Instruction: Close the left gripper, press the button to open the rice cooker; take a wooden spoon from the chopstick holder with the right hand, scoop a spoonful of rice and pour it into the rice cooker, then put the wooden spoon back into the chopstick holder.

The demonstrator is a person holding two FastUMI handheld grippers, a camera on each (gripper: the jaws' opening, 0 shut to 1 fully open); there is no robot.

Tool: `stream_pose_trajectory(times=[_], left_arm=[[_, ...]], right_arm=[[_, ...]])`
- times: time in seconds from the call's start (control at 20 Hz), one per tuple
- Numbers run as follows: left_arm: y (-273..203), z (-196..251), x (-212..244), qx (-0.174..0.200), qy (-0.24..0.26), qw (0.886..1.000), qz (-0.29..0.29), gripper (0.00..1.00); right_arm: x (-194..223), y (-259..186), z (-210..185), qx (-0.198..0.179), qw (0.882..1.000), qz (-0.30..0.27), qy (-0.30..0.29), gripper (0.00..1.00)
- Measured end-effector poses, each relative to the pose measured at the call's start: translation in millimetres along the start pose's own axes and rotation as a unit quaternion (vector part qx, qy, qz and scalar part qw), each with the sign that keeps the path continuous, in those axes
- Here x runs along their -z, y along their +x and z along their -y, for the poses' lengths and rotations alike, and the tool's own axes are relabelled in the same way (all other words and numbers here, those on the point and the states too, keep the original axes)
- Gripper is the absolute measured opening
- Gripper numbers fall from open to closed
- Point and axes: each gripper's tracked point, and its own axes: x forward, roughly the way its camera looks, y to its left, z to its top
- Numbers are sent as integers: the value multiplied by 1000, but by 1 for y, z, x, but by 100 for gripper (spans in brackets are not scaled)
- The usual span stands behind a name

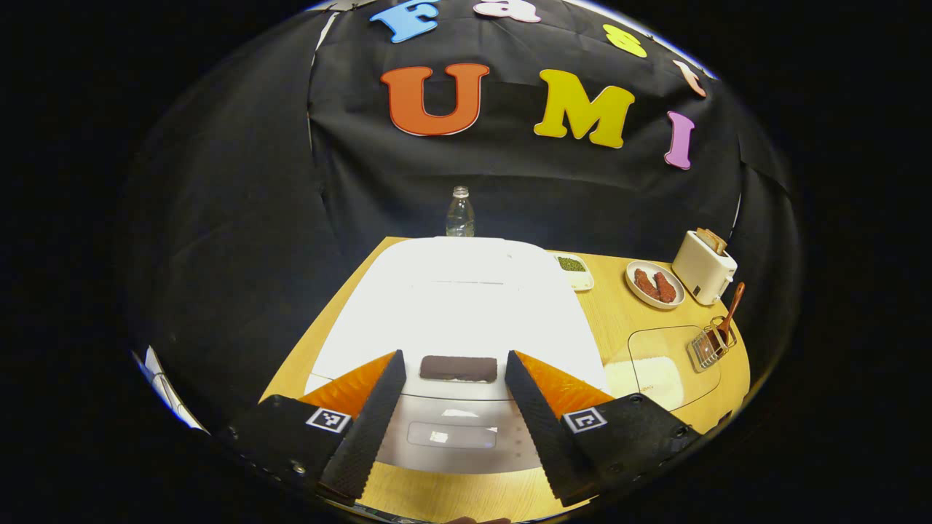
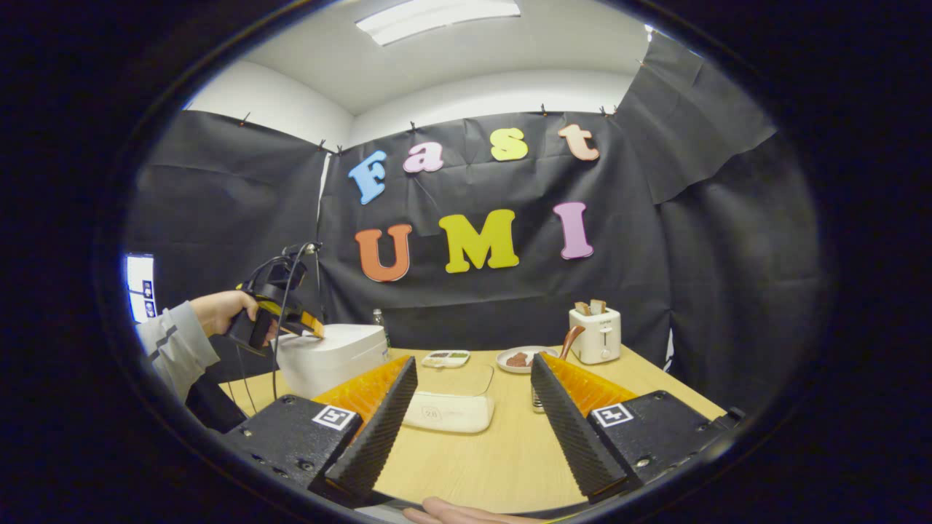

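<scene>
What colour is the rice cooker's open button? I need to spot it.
Dark brown button, clearest in the left gripper view.

Rice container (image 2: 449, 412) perhaps reads "20"

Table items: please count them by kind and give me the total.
Appliances: 2 (rice cooker, toaster)
Dishes: 2 (plate, small tray)
Clear containers: 2 (water bottle, lidded box)
Chopstick holder: 1
Wooden spoon: 1
Total: 8

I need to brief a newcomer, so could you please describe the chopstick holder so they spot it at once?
Start at the white toaster on the wooden table's far right. Just in front stands a small wire-mesh chopstick holder, beside a clear lidded container. It alone has a brown wooden spoon sticking out.
</scene>
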Motion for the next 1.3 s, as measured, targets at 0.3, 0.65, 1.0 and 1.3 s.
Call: stream_pose_trajectory(times=[0.3,0.65,1.0,1.3], left_arm=[[-38,19,-9,22,18,997,77,89],[-129,60,-7,35,53,978,200,94],[-199,71,21,39,21,963,266,96],[-223,70,50,35,12,957,286,95]], right_arm=[[-18,-15,1,25,999,21,-40,95],[-7,-2,11,62,998,3,7,100],[-9,1,8,82,996,-15,0,94],[-28,-2,6,86,996,-10,-16,100]])
